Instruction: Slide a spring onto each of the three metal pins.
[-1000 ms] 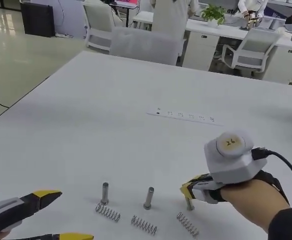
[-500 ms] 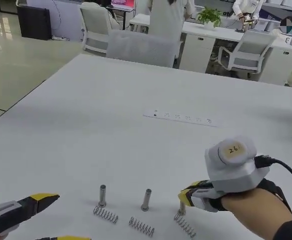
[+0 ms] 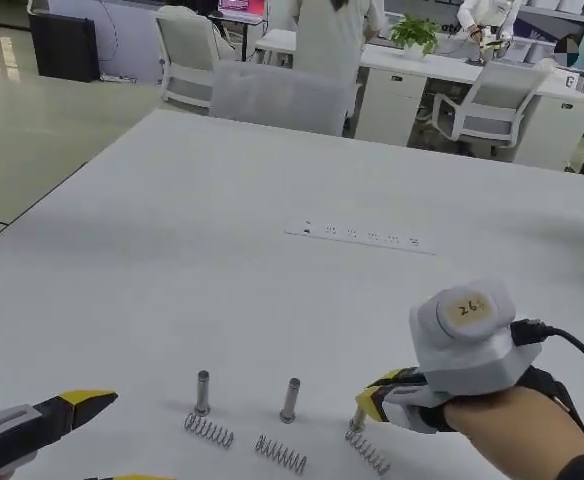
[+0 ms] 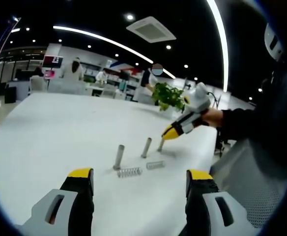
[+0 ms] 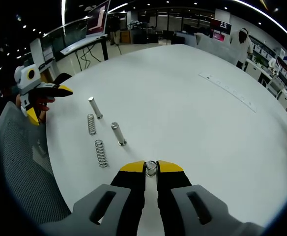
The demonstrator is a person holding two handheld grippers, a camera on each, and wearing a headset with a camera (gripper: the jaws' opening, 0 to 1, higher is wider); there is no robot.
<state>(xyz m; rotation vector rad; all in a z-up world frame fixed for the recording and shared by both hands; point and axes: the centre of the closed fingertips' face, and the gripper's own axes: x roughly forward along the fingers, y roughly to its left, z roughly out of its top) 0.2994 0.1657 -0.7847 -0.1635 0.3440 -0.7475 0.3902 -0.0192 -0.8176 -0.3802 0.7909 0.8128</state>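
Three short metal pins stand in a row near the table's front edge: the left pin (image 3: 202, 392), the middle pin (image 3: 290, 398) and the right pin (image 3: 358, 419). A spring lies in front of each: the left spring (image 3: 209, 431), the middle spring (image 3: 279, 453) and the right spring (image 3: 368, 452). My right gripper (image 3: 365, 402) is shut on the top of the right pin (image 5: 151, 168). My left gripper (image 4: 138, 179) hovers open at the front left, well short of the left pin (image 4: 119, 156), with nothing between its fingers.
A flush power strip (image 3: 362, 237) sits in the white table (image 3: 272, 200) beyond the pins. A grey chair (image 3: 282, 95) stands at the far edge. Behind it are other desks, chairs and people.
The head camera has shifted a little. My right gripper stays at the right pin, and the left gripper, other pins and springs have not visibly moved.
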